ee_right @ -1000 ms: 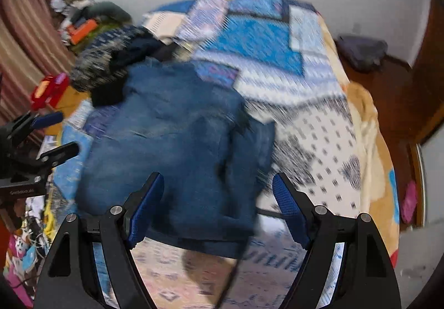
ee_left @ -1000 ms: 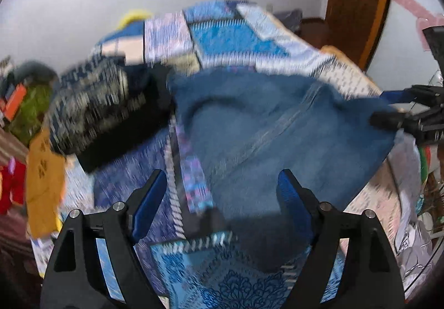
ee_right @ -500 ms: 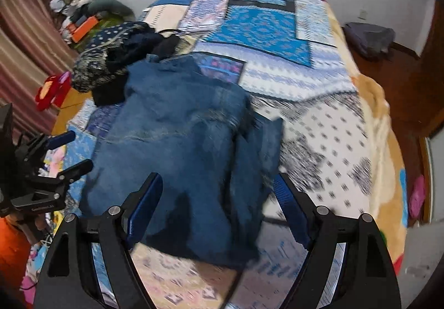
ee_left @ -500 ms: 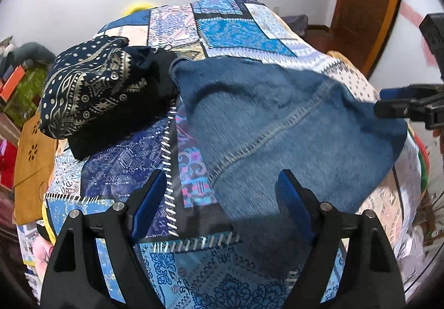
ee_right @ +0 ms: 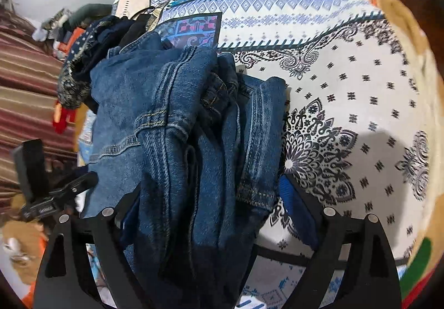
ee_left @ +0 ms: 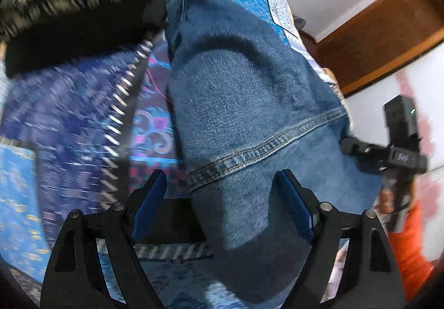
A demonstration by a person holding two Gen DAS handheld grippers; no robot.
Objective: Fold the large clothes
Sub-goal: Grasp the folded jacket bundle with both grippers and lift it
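your left gripper (ee_left: 219,206) and right gripper (ee_right: 205,211) both gape wide, gripping nothing. the denim garment (ee_right: 177,125) lies bunched between their fingers on the bedspread (ee_right: 347,92); folding looks barely begun.

Patchwork bedspread (ee_right: 360,81), denim jacket (ee_right: 177,120), dark patterned clothes pile (ee_left: 69,3) on it

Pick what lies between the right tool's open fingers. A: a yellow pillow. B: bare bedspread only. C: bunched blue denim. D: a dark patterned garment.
C: in the right wrist view, folds of the denim fill the gap of the right tool, on the bedspread.
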